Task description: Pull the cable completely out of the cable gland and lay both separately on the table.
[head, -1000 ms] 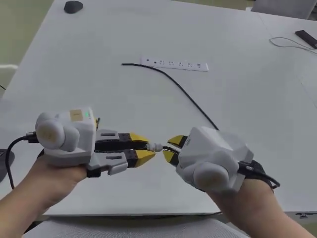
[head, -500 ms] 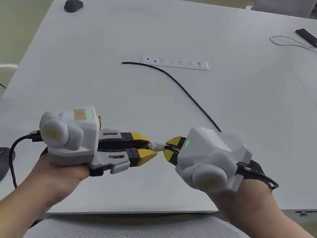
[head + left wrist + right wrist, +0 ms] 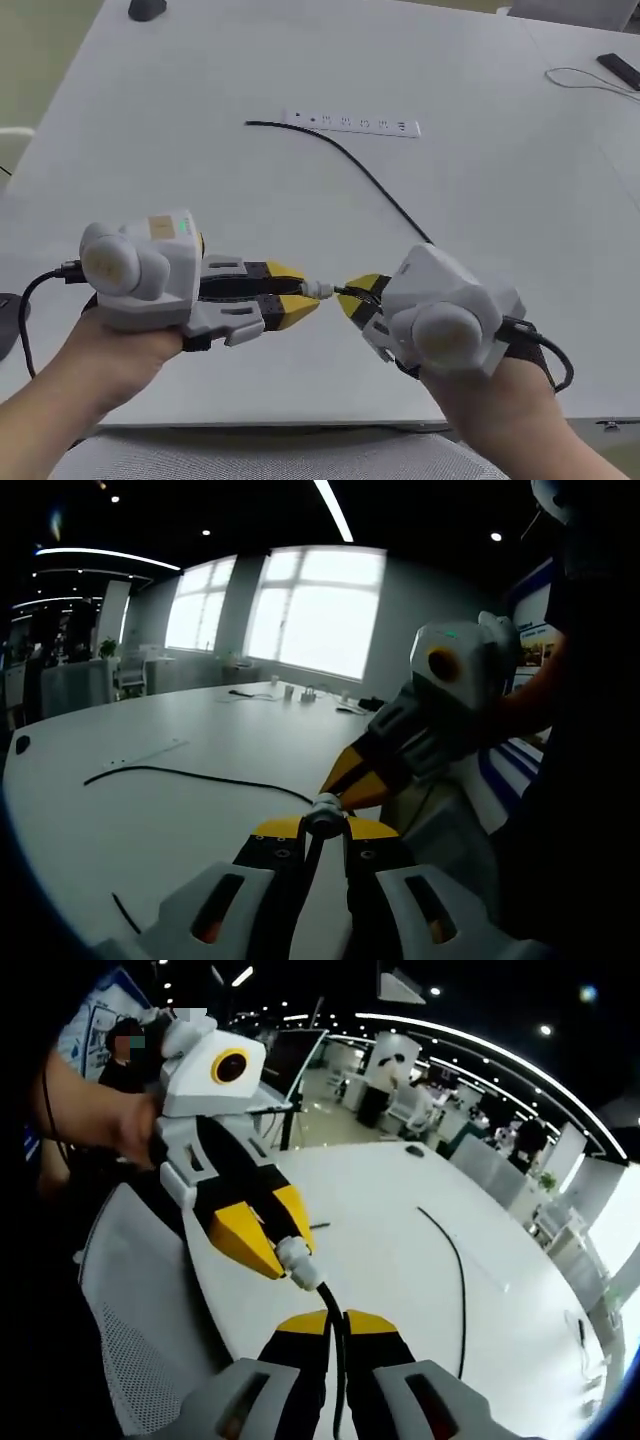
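Note:
In the head view my left gripper (image 3: 300, 295) is shut on a small white cable gland (image 3: 316, 291), held above the table's near edge. A black cable (image 3: 366, 180) comes out of the gland; my right gripper (image 3: 355, 297) is shut on it a short way from the gland. The cable's free length trails across the white table (image 3: 200, 170) toward the back. In the left gripper view the gland (image 3: 325, 814) sits between my left gripper's (image 3: 325, 830) yellow tips. The right gripper view shows the cable (image 3: 335, 1322) pinched in my right gripper (image 3: 337, 1325), with the gland (image 3: 298, 1260) just ahead.
A white power strip (image 3: 350, 124) lies at the far end of the cable. A dark mouse (image 3: 147, 10) sits at the back left. A thin white cord (image 3: 580, 80) and a dark object (image 3: 620, 68) lie at the back right. A mesh chair (image 3: 140, 1290) stands by the table edge.
My right gripper has drawn to the right, away from the left one. The gap between them has widened and a short stretch of black cable now shows beyond the gland.

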Motion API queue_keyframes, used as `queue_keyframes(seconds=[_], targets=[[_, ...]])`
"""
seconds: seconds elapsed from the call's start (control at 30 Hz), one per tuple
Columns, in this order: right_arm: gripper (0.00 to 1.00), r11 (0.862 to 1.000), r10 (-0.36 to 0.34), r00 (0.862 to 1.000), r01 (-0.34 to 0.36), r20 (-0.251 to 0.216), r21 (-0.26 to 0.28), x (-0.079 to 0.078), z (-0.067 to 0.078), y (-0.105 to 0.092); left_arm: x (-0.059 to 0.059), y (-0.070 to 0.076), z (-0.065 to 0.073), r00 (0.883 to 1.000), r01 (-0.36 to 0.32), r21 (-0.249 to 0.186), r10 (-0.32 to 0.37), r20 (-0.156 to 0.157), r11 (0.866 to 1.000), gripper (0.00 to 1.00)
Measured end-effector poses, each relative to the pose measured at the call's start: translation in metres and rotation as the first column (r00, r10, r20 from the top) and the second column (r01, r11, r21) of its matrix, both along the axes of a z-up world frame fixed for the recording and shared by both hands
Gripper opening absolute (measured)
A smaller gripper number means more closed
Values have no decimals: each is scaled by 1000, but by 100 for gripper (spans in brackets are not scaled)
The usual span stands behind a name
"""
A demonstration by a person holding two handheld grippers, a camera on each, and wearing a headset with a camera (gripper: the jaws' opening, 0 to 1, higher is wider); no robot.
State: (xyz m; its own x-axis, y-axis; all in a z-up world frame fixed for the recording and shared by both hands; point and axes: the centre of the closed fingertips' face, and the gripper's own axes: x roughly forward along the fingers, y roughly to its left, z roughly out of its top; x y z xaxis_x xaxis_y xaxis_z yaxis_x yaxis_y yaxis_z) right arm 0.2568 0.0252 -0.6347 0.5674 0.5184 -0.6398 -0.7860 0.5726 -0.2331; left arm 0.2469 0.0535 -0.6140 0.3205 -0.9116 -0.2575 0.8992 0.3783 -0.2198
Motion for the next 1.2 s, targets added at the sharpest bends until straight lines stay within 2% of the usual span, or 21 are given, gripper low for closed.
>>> queue_keyframes(seconds=[0.17,0.43,0.53,0.6,0.67,0.73,0.77,0.8,0.83,0.93,1.03,1.2], targets=[[0,998,-67,998,67,-14,17,6,-6,-18,1,1,3,1000,-9,-12,9,-4,1000,15],[0,980,-184,979,190,-86,64,12,-24,-47,2,1,7,1000,-19,-27,19,-2,999,15],[0,962,-243,960,256,-136,93,12,-34,-57,1,0,7,1000,-20,-28,20,-1,999,15],[0,955,-263,953,279,-152,97,13,-41,-63,0,-1,7,1000,-19,-26,19,0,999,15],[0,943,-293,938,315,-185,103,11,-50,-68,-2,-1,6,1000,-16,-20,16,1,1000,15],[0,940,-306,932,328,-197,94,10,-56,-72,-3,-3,5,1000,-15,-16,15,1,1000,15],[0,934,-320,925,345,-207,96,10,-58,-73,-4,-3,4,1000,-14,-14,14,0,1000,15],[0,922,-334,909,370,-250,110,7,-62,-73,-6,-4,4,1000,-12,-12,12,0,1000,15],[0,916,-340,901,382,-270,120,6,-63,-72,-7,-6,2,1000,-9,-5,9,2,1000,15],[0,919,-341,901,379,-268,104,6,-65,-73,-9,-7,0,1000,-7,2,7,0,1000,15],[0,909,-350,891,398,-289,123,6,-65,-72,-8,-7,0,1000,-13,-2,13,-3,1000,15],[0,921,-333,906,371,-262,115,6,-63,-72,-5,-5,0,1000,-19,4,19,-5,1000,15]])
